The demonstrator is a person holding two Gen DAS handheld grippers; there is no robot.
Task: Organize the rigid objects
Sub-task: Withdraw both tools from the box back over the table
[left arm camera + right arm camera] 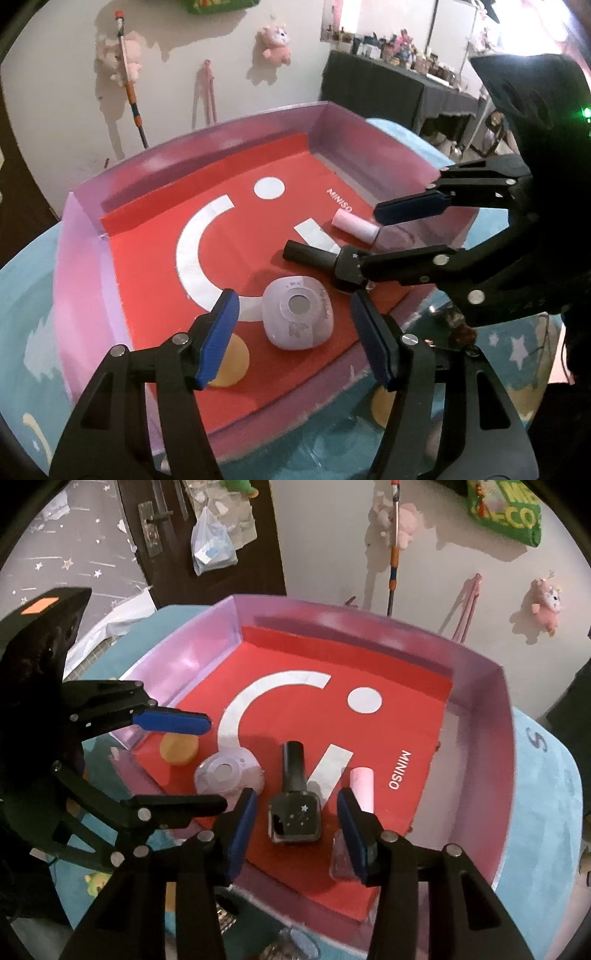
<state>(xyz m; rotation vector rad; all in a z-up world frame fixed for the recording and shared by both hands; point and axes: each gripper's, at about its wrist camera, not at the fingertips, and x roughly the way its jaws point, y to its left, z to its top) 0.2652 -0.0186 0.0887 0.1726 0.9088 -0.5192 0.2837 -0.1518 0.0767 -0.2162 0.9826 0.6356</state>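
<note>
Black bottle point(294, 797): lies on its side on the red liner, square body toward the near edge and cap pointing to 12 o'clock in the right wrist view; it sits between the right gripper's fingers but untouched, with a gap on each side.
Pink-capped bottle point(360, 788): lies just beside the black bottle at its 3 o'clock, its clear body half hidden behind the right-hand pad.
White case point(298, 317): a rounded compact with a grey disc on top, resting near the liner's front edge, at 9 o'clock of the black bottle in the right wrist view.
Orange disc point(178, 748): rests at the liner's near-left corner, just beside the white case and partly behind a blue pad in the left wrist view.
Right gripper point(297, 827): fingers apart, holding nothing, poised over the black bottle.
Left gripper point(295, 336): fingers apart and empty, framing the white case without contact.
Red liner point(147, 258): printed with a white smiley and the word MINISO; its far half, from 10 to 2 o'clock, lies bare.
Pink tray point(85, 258): raised walls fence the left, far and right sides; the near side is low.
Blue tablecloth point(546, 812): shows around the tray's edges.
Wall point(55, 92): plush toys and a mop handle hang at 12 o'clock.
</note>
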